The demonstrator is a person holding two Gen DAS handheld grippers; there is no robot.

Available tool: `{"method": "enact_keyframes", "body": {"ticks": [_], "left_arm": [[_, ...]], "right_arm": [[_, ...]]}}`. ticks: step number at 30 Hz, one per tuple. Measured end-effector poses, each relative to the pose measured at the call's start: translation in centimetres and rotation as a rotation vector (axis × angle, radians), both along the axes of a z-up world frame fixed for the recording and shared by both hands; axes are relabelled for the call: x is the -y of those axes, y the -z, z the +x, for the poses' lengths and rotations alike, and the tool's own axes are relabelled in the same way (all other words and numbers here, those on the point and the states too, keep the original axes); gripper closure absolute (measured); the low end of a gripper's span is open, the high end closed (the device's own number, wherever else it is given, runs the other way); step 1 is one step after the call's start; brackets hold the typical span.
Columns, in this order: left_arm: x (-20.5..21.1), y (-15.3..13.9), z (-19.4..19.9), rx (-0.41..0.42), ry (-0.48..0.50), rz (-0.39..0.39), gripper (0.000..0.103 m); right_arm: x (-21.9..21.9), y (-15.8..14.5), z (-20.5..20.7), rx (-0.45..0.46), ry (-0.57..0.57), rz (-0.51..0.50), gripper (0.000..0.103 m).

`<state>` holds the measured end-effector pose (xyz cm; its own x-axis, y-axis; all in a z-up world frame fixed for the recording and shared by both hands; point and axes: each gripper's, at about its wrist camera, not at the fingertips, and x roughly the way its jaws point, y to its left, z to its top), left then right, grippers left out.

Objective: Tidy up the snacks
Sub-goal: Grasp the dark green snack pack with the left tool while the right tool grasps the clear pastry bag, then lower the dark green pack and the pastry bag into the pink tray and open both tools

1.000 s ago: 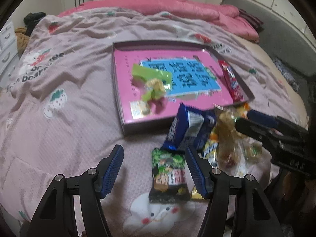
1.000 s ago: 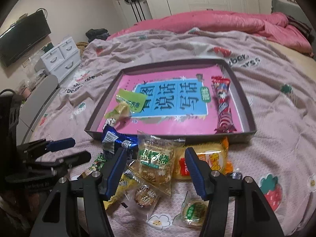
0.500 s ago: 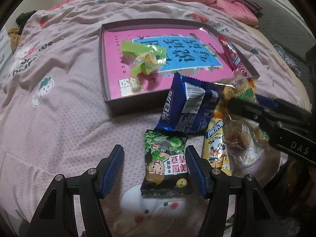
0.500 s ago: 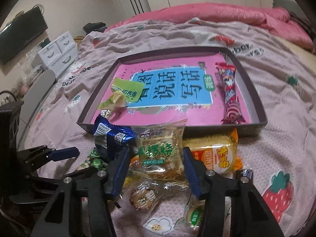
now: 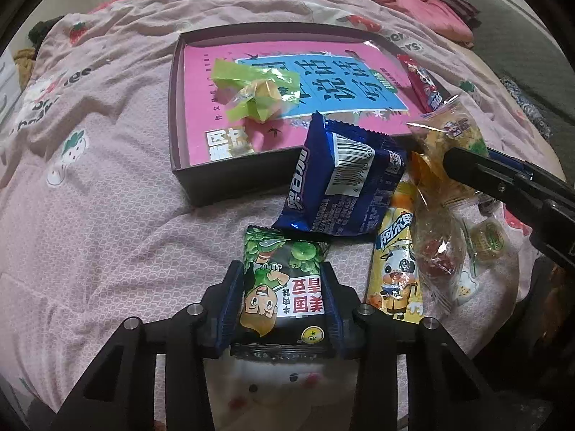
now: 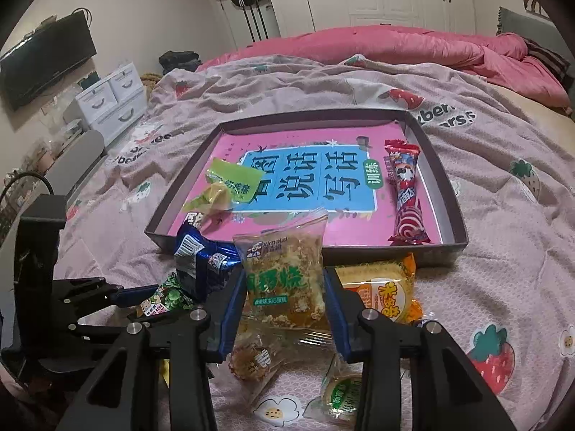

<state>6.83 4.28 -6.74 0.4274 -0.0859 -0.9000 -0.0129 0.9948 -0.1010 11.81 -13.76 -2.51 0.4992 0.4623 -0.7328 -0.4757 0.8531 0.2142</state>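
My left gripper (image 5: pixel 283 278) has the green pea snack packet (image 5: pixel 284 251) between its blue pads, which press its two long edges as the jaws are closing; the packet lies on the bed cover. The right gripper (image 6: pixel 284 280) is closing too, its pads pressed on a clear floss-cake packet (image 6: pixel 284 269) with a green label, which stands upright between them. That packet also shows at the right of the left wrist view (image 5: pixel 449 133). Behind both lies a dark tray (image 6: pixel 445 194) lined with a pink and blue book, holding a green-wrapped snack (image 5: pixel 258 89) and a red stick packet (image 6: pixel 404 194).
Loose snacks lie in front of the tray: a blue packet (image 5: pixel 345 183), a yellow cow-print stick (image 5: pixel 395 269), an orange packet (image 6: pixel 388 294) and small round cakes (image 6: pixel 251 359). A pink quilt (image 6: pixel 413 46) lies at the bed's far side. White drawers (image 6: pixel 111 100) stand left.
The left gripper came down over the pea packet and its jaws closed onto it. The right jaws narrowed onto the floss-cake packet, which now stands more upright.
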Motion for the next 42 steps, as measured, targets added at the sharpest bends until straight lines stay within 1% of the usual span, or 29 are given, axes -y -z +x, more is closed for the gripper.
{"method": "enact_keyframes", "body": {"ticks": [4,9,11,18,23,30,33,39,42], "left_arm": [[-0.7,-0.7,-0.1,0.012,-0.011,-0.036,0.063],[-1.5,-2.3,-0.5,0.048,-0.024,-0.076,0.064],[-1.6,-3.1,-0.5,0.070,-0.031,-0.067,0.064],[-3.0,-5.4,-0.8,0.152,-0.077,-0.095,0.064],[-3.4,-7.3,-1.0,0.239,-0.106,-0.100,0.064],[-3.1,-8.9,-0.9,0.316,-0.112,-0.063,0.064],[-3.1,-9.3,-0.7,0.334,-0.112,-0.065,0.064],[-3.5,-9.5,0.5,0.377,-0.141,-0.031,0.064],[-4.1,-9.0,1.6,0.378,-0.160,-0.018,0.064]], "right_arm": [[0.3,-0.5,-0.2,0.020,0.002,0.010,0.061],[0.5,-1.1,-0.2,0.041,-0.002,0.022,0.061],[0.6,-1.3,-0.2,0.048,-0.002,0.031,0.061],[0.9,-2.2,-0.4,0.092,0.004,0.047,0.061],[1.2,-3.0,-0.3,0.132,0.012,0.047,0.061],[1.9,-3.6,0.1,0.164,0.037,0.050,0.060],[2.2,-3.8,0.4,0.172,0.050,0.054,0.060],[2.8,-4.0,1.1,0.185,0.075,0.057,0.060],[3.0,-4.2,1.4,0.192,0.083,0.059,0.060]]}}
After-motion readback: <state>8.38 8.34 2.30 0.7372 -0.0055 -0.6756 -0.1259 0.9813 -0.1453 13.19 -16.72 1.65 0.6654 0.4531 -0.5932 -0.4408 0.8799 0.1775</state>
